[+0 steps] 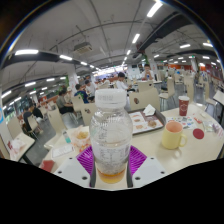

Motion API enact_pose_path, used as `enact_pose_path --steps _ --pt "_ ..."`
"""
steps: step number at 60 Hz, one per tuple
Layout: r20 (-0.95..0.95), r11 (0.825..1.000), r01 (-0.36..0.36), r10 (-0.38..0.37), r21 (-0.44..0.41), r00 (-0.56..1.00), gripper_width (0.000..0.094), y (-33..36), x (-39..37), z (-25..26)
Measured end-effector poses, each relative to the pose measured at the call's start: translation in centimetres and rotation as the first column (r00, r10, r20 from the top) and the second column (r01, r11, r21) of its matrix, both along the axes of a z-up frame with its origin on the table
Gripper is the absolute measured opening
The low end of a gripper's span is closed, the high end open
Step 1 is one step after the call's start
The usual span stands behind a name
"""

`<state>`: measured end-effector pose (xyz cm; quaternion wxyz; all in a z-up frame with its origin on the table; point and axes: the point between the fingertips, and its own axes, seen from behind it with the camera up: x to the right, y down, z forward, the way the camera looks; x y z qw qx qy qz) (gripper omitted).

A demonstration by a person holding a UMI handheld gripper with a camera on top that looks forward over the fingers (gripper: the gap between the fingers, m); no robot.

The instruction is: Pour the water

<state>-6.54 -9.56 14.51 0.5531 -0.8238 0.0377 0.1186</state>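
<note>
The gripper (pixel 111 163) w/ purple pads (pixel 137 160) is closed on a clear plastic bottle w/ a white screw cap (pixel 110 135), both fingers pressing its lower sides; the bottle stands upright between them, w/ an amber tint at the base. The bottle blocks most of what lies straight ahead. To the right sits a pale yellow mug w/ a handle (pixel 173 135), well apart from the bottle; a small red round item (pixel 198 133) lies just beyond it. A red cup (pixel 183 105) stands farther back near a tray w/ papers (pixel 147 121). The surface is a cream tabletop (pixel 200 150). The room is a large hall w/ long ceiling strip lights (pixel 66 57), chairs and seated people (pixel 67 98) in the distance. Items left of the bottle are cluttered and hard to make out.
</note>
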Motion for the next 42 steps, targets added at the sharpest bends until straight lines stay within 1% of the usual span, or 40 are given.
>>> enact_pose_path --steps 5,10,15,21,26,31,35,39,42 --pt "-0.224 1.000 0.004 0.000 0.017 0.975 0.0408 3.0 0.1 4.0" --pt "-0.466 1.000 0.011 -0.003 0.014 0.885 0.0410 5.9 0.4 7.2" --pt "-0.690 1.000 0.020 -0.024 -0.013 0.723 0.0406 8.2 1.9 9.7" --pt "-0.886 0.996 0.036 -0.090 -0.083 0.454 0.0407 11.0 4.5 9.7" --pt "-0.959 0.988 0.041 -0.152 -0.147 0.240 0.0409 12.7 7.1 8.4" --pt "-0.975 0.979 0.031 -0.205 -0.203 0.081 0.0406 13.9 8.8 6.8" --pt "-0.971 0.971 0.014 -0.237 -0.237 -0.016 0.0407 14.0 9.9 5.7" --pt "-0.958 0.961 0.005 -0.276 -0.277 -0.081 0.0407 15.0 10.7 3.6" --pt "-0.948 0.956 -0.014 -0.293 -0.294 -0.127 0.0407 15.3 10.9 2.7"
